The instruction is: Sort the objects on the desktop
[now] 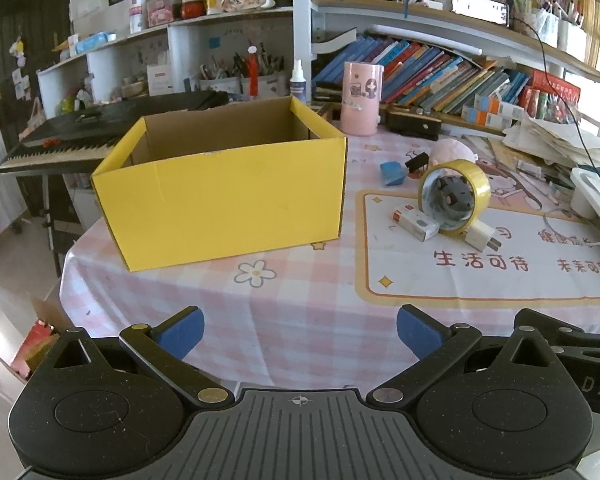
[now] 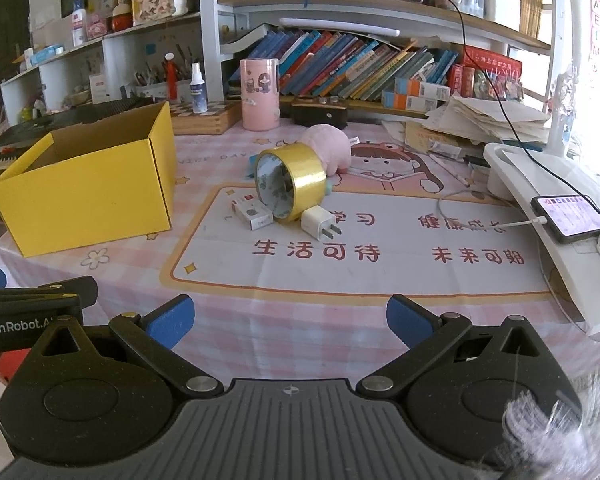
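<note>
Cardboard box (image 1: 228,196): bright yellow outside, plain brown inside. Tablecloth (image 1: 300,300): pink/white check w/ white flowers, cream panel w/ orange border and red characters. Tape roll (image 2: 292,182): shiny gold-yellow. Charger plug (image 2: 320,222): white. Small carton (image 2: 252,212): white w/ red end. Plush toy (image 2: 328,146): pink. Cylinder (image 2: 260,94): pink w/ cartoon print. Gripper pads (image 1: 182,330): blue on black arms.

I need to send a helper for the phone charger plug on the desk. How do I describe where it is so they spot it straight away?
Start at the big yellow box on the pink checked tablecloth, then look right to the roll of yellow tape standing on edge. The charger plug lies at the roll's base on the near right side. It is the plain white cube with two metal prongs, unlike the printed white-and-red small box on the roll's left.
</note>
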`<state>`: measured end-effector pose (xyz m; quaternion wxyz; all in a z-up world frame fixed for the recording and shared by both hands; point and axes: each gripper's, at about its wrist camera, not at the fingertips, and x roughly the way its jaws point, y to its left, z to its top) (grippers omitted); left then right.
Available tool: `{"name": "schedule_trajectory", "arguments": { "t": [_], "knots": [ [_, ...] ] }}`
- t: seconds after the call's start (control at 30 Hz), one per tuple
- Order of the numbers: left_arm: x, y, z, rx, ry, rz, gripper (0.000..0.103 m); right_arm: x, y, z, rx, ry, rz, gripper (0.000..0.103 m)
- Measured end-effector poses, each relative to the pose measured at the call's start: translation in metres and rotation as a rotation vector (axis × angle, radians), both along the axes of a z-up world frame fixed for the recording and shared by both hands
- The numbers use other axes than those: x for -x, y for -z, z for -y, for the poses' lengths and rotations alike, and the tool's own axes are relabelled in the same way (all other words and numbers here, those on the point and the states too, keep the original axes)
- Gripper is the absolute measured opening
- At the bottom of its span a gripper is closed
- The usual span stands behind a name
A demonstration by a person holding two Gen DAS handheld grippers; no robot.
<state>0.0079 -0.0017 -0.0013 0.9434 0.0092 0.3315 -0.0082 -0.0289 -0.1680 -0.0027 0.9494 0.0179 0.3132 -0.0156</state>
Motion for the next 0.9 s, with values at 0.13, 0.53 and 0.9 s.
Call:
{"name": "schedule_trajectory", "arguments": {
  "t": [0.13,0.53,0.9],
  "knots": [
    [0.0005,0.0000,0.0019,-0.009,0.000,0.004,0.103,0.0004,-0.0009,-0.0002,-0.001,-0.007,0.004,0.103],
    [0.0011,-0.0015,0.0013,0.001,-0.003,0.016,0.103,0.0006,-0.0030,-0.0026,0.023,-0.034,0.027,0.103],
    [0.0014,-0.0019,0.0015,0.001,-0.009,0.019,0.103,-0.0013,-0.0042,0.0063,-0.032,0.007,0.006,0.103]
  ]
}}
